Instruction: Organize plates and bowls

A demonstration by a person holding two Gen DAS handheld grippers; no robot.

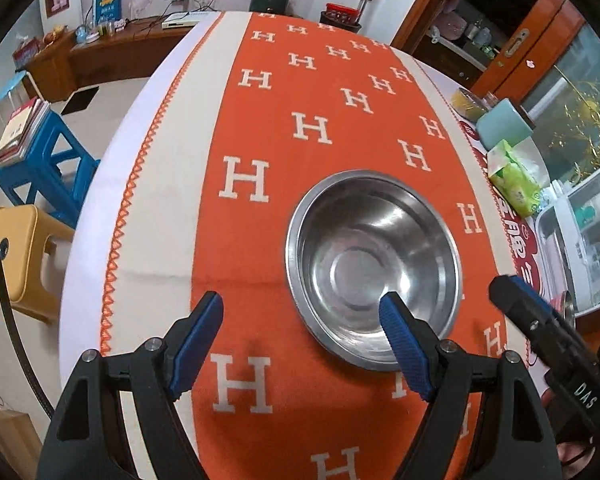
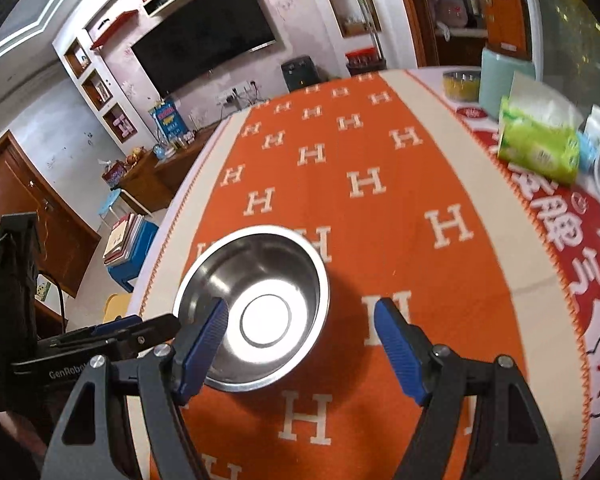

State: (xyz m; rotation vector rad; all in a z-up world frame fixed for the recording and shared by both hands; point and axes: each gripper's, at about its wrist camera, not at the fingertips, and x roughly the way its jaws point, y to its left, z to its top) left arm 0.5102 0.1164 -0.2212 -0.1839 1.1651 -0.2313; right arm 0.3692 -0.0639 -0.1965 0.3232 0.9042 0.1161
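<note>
A single stainless steel bowl (image 1: 374,268) rests upright on the orange H-patterned cloth (image 1: 260,140). In the left wrist view my left gripper (image 1: 302,340) hangs open above the cloth; its right finger overlaps the bowl's near rim and nothing sits between the pads. The right gripper's black finger (image 1: 540,328) shows at the right edge. In the right wrist view the same bowl (image 2: 256,308) lies left of centre, and my right gripper (image 2: 302,344) is open, its left finger over the bowl's near-left rim. The left gripper (image 2: 112,340) pokes in from the left.
A green tissue pack (image 1: 514,178), a pale teal box (image 1: 504,124) and a white appliance (image 1: 580,236) stand along the table's right side. A yellow tin (image 2: 462,82) sits at the far right. Blue stool with books (image 1: 32,152) and yellow stool (image 1: 16,256) stand on the floor left.
</note>
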